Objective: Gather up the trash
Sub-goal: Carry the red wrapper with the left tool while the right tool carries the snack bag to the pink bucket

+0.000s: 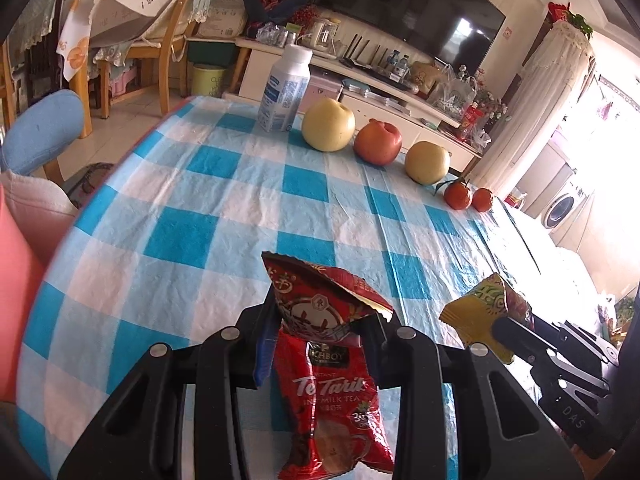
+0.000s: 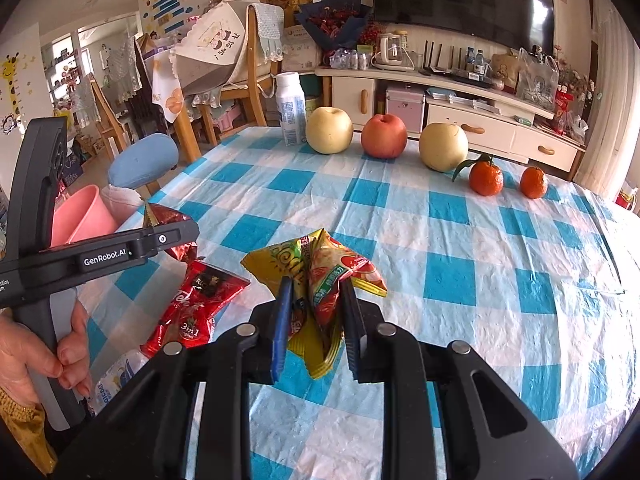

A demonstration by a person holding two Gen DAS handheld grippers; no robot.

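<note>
my left gripper (image 1: 324, 320) is clamped on a crumpled red foil milk-tea sachet (image 1: 332, 376), fingers pinching it near its upper half; the lower part of the packet hangs down between the finger linkages toward the camera, the torn top flares out above the fingertips. in the right wrist view the same red sachet (image 2: 196, 304) shows below the left gripper body (image 2: 168, 240), hanging over the near-left edge of the table, and i can't tell if its lower end touches the cloth. my right gripper (image 2: 316, 312) is closed on a crumpled yellow and red plastic snack wrapper (image 2: 320, 276), blue-padded finger (image 2: 282, 320) on one side, black finger on the other, wrapper bunched up between them above the blue and white checked plastic tablecloth (image 2: 460, 248). from the left wrist view that wrapper (image 1: 480, 312) sits at the tip of the right gripper (image 1: 504, 328), just beside the red sachet near the near edge. along the far edge of the table: a white plastic bottle with blue label (image 2: 291, 108) at the far-left, then a pale yellow pear (image 2: 329, 130), a red apple (image 2: 384, 136), a second pale yellow pear (image 2: 443, 146), and two small orange tangerines (image 2: 486, 178), one with a leaf, toward the far-right. a pink plastic bin (image 2: 82, 216) sits off the near-left edge of the table, behind the left gripper.
</note>
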